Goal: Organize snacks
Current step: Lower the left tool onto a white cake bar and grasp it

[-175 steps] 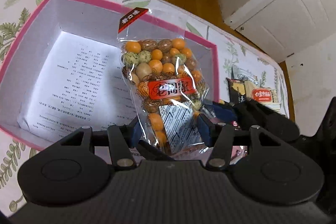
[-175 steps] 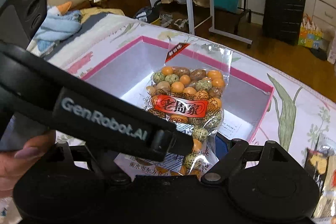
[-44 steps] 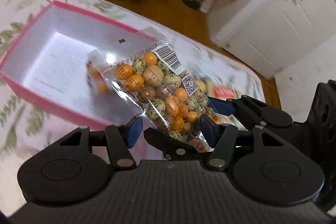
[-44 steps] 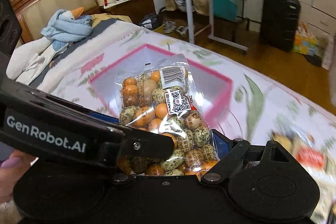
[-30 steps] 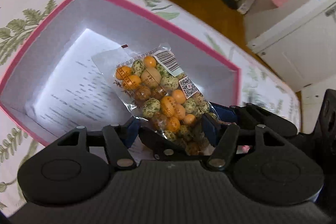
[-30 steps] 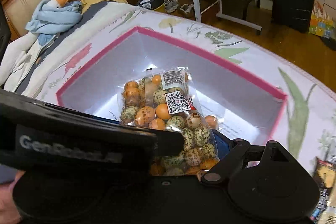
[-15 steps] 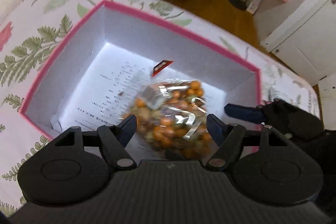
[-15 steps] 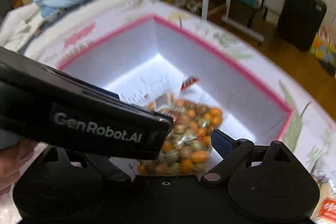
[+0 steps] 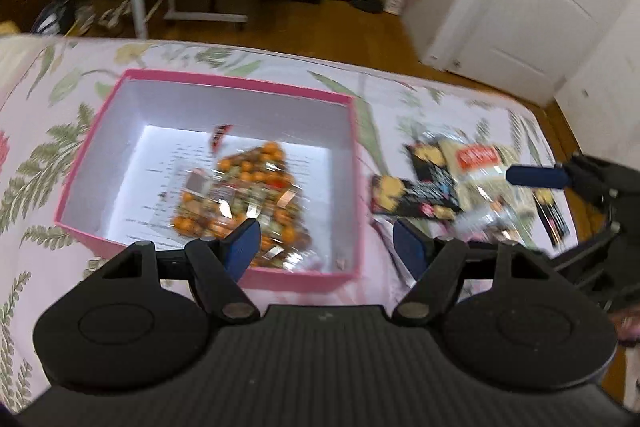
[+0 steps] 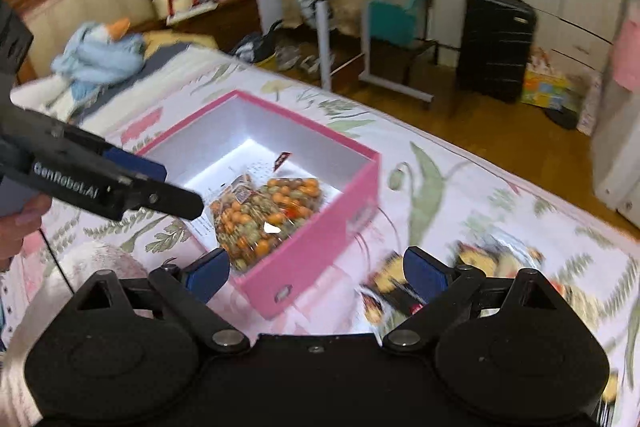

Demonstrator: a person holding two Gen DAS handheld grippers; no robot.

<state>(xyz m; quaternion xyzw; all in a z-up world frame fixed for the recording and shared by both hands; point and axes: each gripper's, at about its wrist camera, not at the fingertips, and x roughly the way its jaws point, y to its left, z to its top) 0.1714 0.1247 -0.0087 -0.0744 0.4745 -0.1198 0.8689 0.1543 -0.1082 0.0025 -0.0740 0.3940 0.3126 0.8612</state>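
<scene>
A clear bag of orange and green coated nuts (image 9: 244, 195) lies inside the pink box (image 9: 296, 283) with a white inside, on the flowered bedspread; the bag also shows in the right wrist view (image 10: 264, 217), with the box (image 10: 320, 247) around it. My left gripper (image 9: 326, 249) is open and empty, above the box's near right corner. My right gripper (image 10: 316, 273) is open and empty, above the box's near wall. A heap of other snack packets (image 9: 452, 183) lies to the right of the box, blurred in both views (image 10: 472, 275).
The right gripper's finger (image 9: 536, 175) hangs over the snack heap in the left wrist view. The left gripper's finger (image 10: 132, 163) shows at the left in the right wrist view. Beyond the bed's edge are a wooden floor, a black suitcase (image 10: 496, 43) and white doors (image 9: 532, 7).
Both grippers let go of the nut bag, which now lies in the box. Both have opened and pulled back and up, swinging right toward the snack heap.
</scene>
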